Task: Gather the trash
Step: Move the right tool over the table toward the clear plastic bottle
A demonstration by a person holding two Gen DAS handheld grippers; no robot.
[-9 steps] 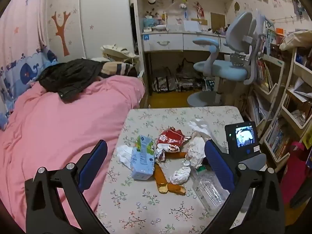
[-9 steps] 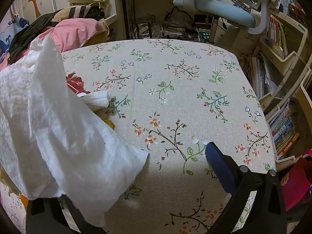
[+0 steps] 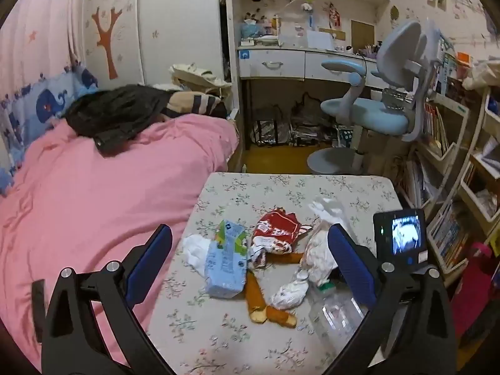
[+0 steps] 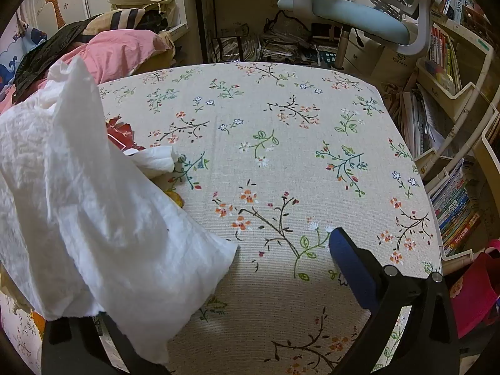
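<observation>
I have both grippers over the floral-cloth table (image 3: 359, 187), which stands beside the pink bed (image 3: 93, 203) with the desk and blue swivel chair (image 3: 375, 115) at the far side. My left gripper (image 3: 250, 259) hangs above the near-left part of the table with its jaws spread wide and nothing between the blue pads. Below it lies the pile of trash: a light-blue drink carton (image 3: 226, 265) on its side, a crumpled white tissue (image 3: 195, 248) just left of it, a red snack wrapper (image 3: 276, 229) just beyond, orange peel (image 3: 270, 309) running toward the near edge, another white tissue wad (image 3: 290, 292) beside the peel, and a clear plastic bottle (image 3: 337, 312) near the right pad. From my right gripper (image 4: 218, 268) I see its jaws released as well; the right blue pad (image 4: 353, 268) stands free over bare cloth, while a large white tissue (image 4: 93, 218) drapes across the left finger and hides it, so I cannot tell whether it merely hangs there or is caught. Past that tissue, at the left, a corner of the red wrapper (image 4: 120, 132) and a smaller tissue (image 4: 156, 162) lie on the cloth. The right half of the table (image 4: 312, 125) in this view is bare fabric.
</observation>
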